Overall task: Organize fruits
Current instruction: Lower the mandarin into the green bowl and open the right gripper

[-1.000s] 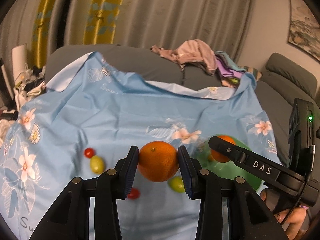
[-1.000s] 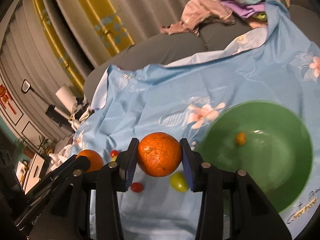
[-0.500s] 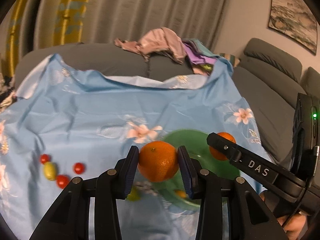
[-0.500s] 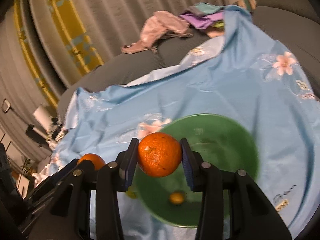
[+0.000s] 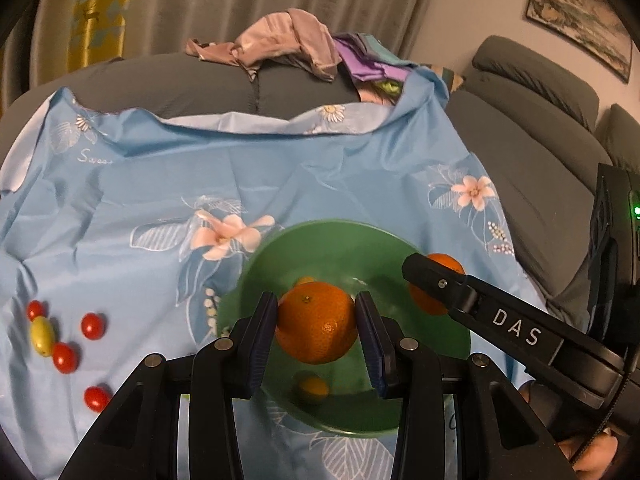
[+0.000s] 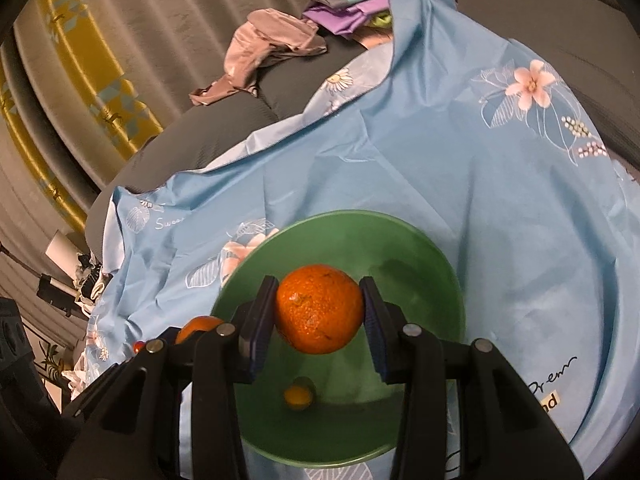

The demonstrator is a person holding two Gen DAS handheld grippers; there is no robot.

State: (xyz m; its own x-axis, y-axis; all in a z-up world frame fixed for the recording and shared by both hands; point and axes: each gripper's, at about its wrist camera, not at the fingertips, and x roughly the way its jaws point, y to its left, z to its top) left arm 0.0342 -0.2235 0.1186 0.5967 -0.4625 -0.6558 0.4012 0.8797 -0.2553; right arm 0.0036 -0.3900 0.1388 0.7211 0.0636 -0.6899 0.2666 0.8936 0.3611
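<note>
blue floral cloth (creased), grey sofa

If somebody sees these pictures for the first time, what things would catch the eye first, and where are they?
First, two bright oranges: the left hand-held gripper clamps one orange and the right hand-held gripper clamps another orange, both over the green bowl. The bowl sits on a light blue flowered cloth and holds a small yellow-orange fruit. Left of the bowl, small red tomatoes lie around a yellow one.

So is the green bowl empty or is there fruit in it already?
Not empty. One small yellow-orange fruit lies on the green bowl's floor; both oranges sit between jaws above it.
</note>
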